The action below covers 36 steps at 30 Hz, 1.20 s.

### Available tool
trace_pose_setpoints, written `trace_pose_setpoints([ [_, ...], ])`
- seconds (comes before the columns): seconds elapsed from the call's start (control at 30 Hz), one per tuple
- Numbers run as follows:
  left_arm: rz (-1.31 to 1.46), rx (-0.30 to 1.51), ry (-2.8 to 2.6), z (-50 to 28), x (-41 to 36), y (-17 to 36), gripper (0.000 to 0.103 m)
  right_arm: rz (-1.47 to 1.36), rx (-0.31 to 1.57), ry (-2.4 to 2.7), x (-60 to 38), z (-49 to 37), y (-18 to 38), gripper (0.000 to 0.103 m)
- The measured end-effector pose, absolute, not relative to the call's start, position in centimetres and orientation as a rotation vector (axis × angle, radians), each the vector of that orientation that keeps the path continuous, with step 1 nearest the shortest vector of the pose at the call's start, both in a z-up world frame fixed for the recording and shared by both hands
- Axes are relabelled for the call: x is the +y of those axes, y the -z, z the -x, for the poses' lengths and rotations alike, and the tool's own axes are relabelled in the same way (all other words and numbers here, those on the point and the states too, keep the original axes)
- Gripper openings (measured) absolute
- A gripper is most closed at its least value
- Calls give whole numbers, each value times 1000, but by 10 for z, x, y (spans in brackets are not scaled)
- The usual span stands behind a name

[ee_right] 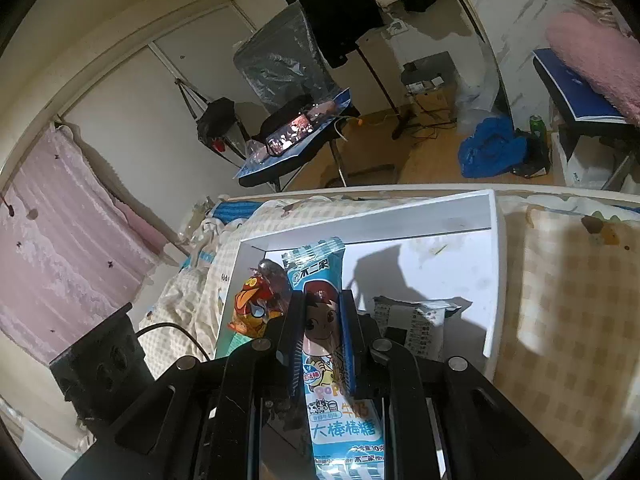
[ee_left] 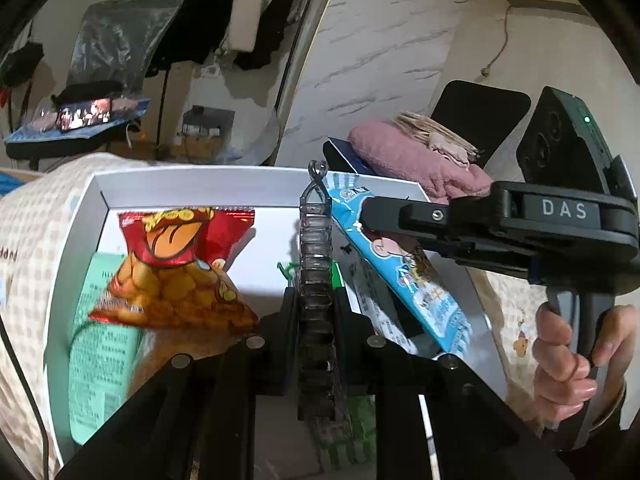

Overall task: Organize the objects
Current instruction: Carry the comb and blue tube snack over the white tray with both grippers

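Note:
My left gripper [ee_left: 316, 296] is shut on a grey clear plastic hanging strip [ee_left: 316, 240] that stands upright over a white box [ee_left: 76, 240]. A red snack bag [ee_left: 176, 264] hangs tilted just left of the strip; how it is attached I cannot tell. My right gripper [ee_left: 368, 216] reaches in from the right, shut on a blue lollipop packet [ee_left: 404, 268] whose top edge lies against the strip's upper end. In the right wrist view the right gripper [ee_right: 322, 300] clamps the blue packet [ee_right: 324, 332], with the red bag [ee_right: 260, 300] to its left.
In the white box [ee_right: 496, 280] lie a mint green packet [ee_left: 104, 340] and a black and white packet [ee_right: 416, 320]. The box sits on a checked cloth [ee_right: 568, 300]. A pink towel [ee_left: 420, 160] lies on a chair behind. A person's hand [ee_left: 568, 356] grips the right handle.

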<state>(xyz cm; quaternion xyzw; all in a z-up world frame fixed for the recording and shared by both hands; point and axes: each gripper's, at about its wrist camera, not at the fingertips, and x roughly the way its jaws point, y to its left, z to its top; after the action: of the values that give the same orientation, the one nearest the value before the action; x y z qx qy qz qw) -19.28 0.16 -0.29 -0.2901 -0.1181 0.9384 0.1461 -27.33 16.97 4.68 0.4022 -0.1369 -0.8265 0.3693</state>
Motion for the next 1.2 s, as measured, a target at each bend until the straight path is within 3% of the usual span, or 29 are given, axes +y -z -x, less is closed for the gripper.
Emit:
trace_pose_setpoints([
  [0.4, 949, -346, -2723, 188, 2, 0, 18, -1009, -311, 2200, 169, 271, -50, 18],
  [0.73, 977, -470, -2540, 163, -16, -28, 18, -988, -323, 2202, 176, 269, -55, 18],
  [0.93, 1030, -381, -2491, 163, -12, -15, 18, -991, -323, 2186, 173, 267, -51, 18],
  [1.2, 1022, -392, -2553, 167, -21, 4, 18, -1009, -330, 2168, 169, 267, -43, 18],
])
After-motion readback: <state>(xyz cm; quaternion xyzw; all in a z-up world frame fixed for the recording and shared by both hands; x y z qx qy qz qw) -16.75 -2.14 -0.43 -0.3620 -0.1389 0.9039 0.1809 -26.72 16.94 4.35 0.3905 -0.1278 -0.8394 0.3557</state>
